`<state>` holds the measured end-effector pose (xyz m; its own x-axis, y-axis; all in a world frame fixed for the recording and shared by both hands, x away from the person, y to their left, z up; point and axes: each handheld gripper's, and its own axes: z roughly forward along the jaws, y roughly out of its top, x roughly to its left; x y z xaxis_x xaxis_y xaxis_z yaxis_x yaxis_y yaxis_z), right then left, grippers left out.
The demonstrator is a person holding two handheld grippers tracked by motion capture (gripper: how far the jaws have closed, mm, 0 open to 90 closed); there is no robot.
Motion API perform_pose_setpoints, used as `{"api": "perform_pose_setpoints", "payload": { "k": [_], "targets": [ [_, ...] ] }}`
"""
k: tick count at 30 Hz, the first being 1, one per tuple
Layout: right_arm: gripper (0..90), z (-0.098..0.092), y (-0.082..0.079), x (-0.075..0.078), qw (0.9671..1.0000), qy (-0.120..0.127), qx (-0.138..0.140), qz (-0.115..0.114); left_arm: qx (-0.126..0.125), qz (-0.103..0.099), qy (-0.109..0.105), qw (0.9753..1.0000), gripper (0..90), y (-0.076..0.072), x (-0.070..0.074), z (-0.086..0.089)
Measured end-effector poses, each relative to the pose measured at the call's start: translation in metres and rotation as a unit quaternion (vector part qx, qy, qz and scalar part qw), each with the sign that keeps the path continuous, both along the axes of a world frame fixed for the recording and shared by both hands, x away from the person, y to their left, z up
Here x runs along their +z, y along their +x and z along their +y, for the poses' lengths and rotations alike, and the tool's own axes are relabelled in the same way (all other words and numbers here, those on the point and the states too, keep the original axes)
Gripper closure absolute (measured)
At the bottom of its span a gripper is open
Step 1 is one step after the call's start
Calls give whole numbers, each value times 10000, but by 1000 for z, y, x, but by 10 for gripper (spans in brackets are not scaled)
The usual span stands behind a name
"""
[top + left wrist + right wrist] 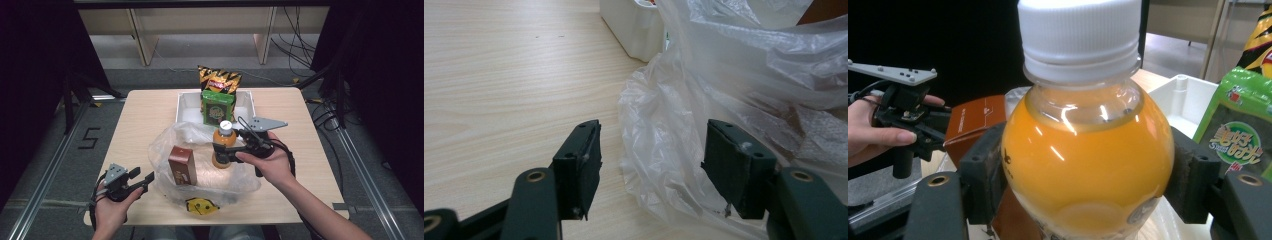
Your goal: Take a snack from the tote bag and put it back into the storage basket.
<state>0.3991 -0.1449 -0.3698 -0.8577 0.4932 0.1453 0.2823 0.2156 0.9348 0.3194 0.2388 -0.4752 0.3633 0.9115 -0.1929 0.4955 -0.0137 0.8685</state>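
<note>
1. Your right gripper (226,151) is clamped on the orange juice bottle (223,145). In the right gripper view both pads press the bottle's (1088,150) round shoulder, one on each side.
2. The bottle stands upright with its white cap (225,125) on. It sits at the right part of the clear plastic bag (200,160), just in front of the white tray (186,107).
3. Your left gripper (142,181) is spread wide and holds nothing. In the left gripper view its jaws straddle the bag's (724,100) crumpled near edge above the table (509,75); whether the right-hand pad touches the film cannot be told.
4. A brown carton (182,165) stands upright inside the bag, to the left of the bottle and near it. In the right gripper view it (975,122) shows behind the bottle.
5. A green packet (218,109) and a black-and-yellow chip bag (219,80) stand in the white tray.
6. A small yellow packet (201,206) lies at the bag's front edge, near the table's near side.
</note>
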Motion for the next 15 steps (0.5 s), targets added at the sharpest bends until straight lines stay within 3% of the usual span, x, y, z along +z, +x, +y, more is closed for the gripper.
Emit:
{"api": "perform_pose_setpoints", "payload": {
  "k": [2, 3, 7, 15],
  "targets": [
    [309, 0, -1, 2, 10000, 48, -47, 41, -2, 7, -3, 10000, 394, 0, 0, 0],
    [309, 0, 1, 3, 9999, 16, -71, -105, -3, 0, -7, 10000, 394, 0, 0, 0],
    [309, -1, 0, 5, 9999, 91, -64, 24, -5, -5, 6, 10000, 394, 0, 0, -1],
    [310, -4, 5, 10, 9996, 128, -243, -72, -9, -6, -4, 10000, 394, 0, 0, 0]
  ]
}}
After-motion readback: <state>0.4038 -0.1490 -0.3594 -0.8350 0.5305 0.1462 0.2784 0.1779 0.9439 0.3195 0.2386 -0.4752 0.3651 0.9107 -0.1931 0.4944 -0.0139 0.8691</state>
